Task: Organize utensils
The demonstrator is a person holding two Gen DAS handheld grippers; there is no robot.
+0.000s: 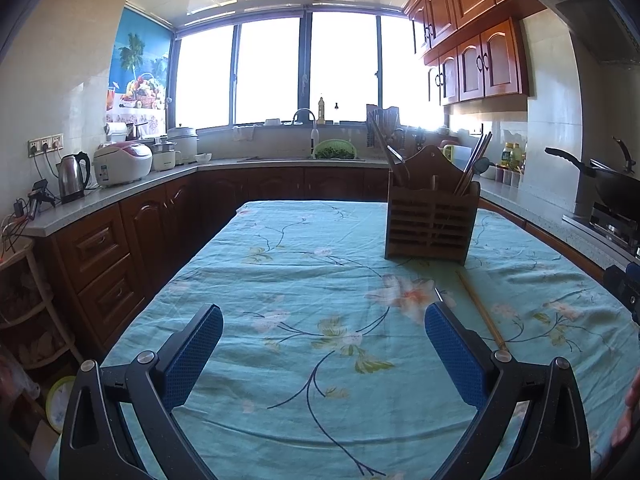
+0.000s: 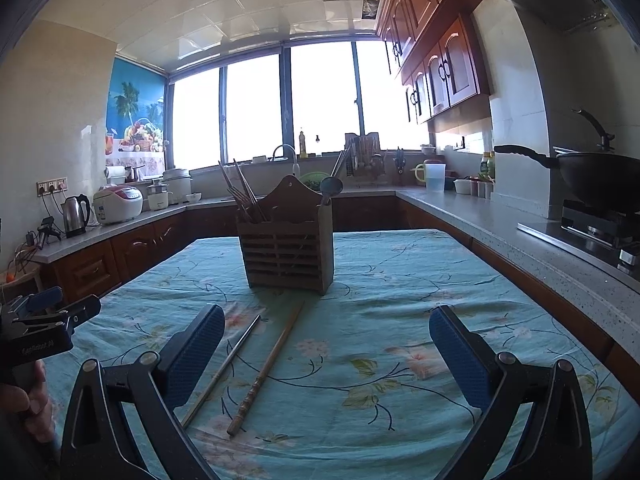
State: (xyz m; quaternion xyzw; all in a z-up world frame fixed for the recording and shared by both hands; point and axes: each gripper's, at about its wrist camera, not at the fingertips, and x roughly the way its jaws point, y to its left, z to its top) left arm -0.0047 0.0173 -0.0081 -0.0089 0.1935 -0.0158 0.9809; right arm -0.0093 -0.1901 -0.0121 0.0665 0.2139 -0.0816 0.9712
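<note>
Chopsticks lie loose on a kitchen table: a wooden chopstick with a turned grip and a slimmer metal chopstick rest side by side, not touching, on the floral tablecloth, just ahead of the right gripper and nearer its left finger. That gripper hovers low over the cloth with its blue-padded fingers spread wide and holding nothing. The left gripper, seen from its own wrist camera, is likewise spread wide and empty; its right finger hides most of the metal chopstick, leaving only a tip showing, while the wooden chopstick runs past it on the outside.

Beyond the two sticks, a slatted wooden utensil holder stands upright near the middle of the table. Its left compartment holds a bundle of dark chopsticks leaning outward; its right compartment holds a ladle or spoon whose bowl rises above the rim. What sits lower inside is hard to make out through the slats.

Bare cloth stretches to the right of the holder and between both pairs of fingers. Counters flank the table's left and right edges, with a wok on the stove at right.
</note>
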